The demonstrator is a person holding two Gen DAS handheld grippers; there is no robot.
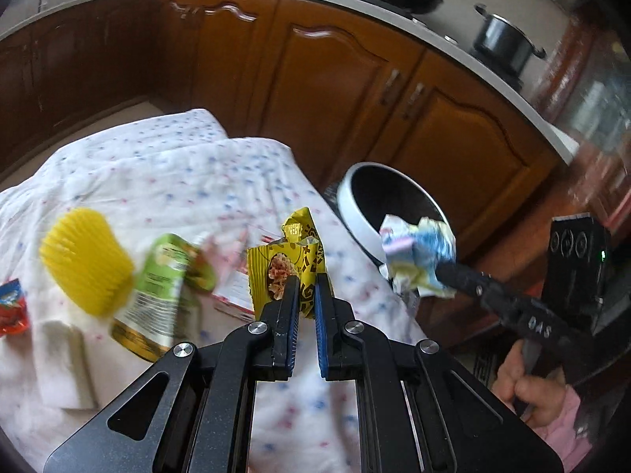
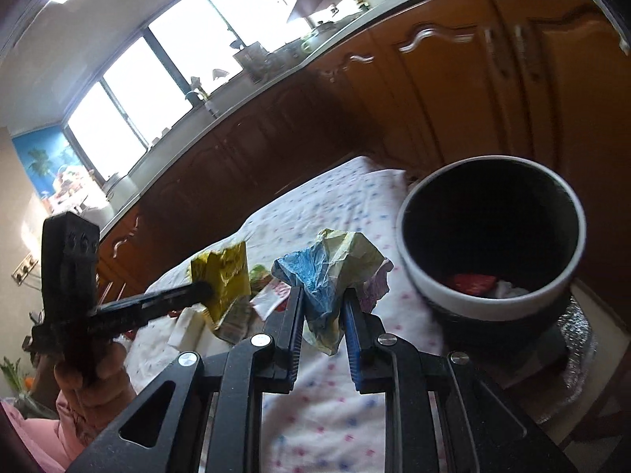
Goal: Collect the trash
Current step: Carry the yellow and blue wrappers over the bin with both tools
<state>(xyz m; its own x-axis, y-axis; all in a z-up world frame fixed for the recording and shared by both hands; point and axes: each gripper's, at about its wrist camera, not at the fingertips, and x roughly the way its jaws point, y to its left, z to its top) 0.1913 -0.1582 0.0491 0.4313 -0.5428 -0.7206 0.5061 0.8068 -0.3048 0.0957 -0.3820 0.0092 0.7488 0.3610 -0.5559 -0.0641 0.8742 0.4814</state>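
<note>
My left gripper (image 1: 307, 280) is shut on a yellow snack wrapper (image 1: 290, 256) and holds it up above the dotted tablecloth (image 1: 177, 181). Seen from the right wrist, that left gripper (image 2: 205, 289) carries the yellow wrapper (image 2: 224, 276) at the left. My right gripper (image 2: 323, 293) is shut on a crumpled blue and pale yellow wrapper (image 2: 327, 268), just left of the round bin (image 2: 418, 276). The bin has a white wall and a dark inside, with a red wrapper (image 2: 471, 283) at its bottom. From the left wrist, the right gripper (image 1: 443, 272) holds its wrapper (image 1: 418, 256) at the bin's rim (image 1: 355, 216).
On the cloth lie a yellow bristled thing (image 1: 86, 260), a green packet (image 1: 165, 283), a red packet (image 1: 12, 311) and a white napkin (image 1: 63, 362). Brown cabinets (image 1: 315, 79) run behind the table. A dark pot (image 1: 504, 39) stands on the counter. A hand (image 1: 528, 386) grips the right tool.
</note>
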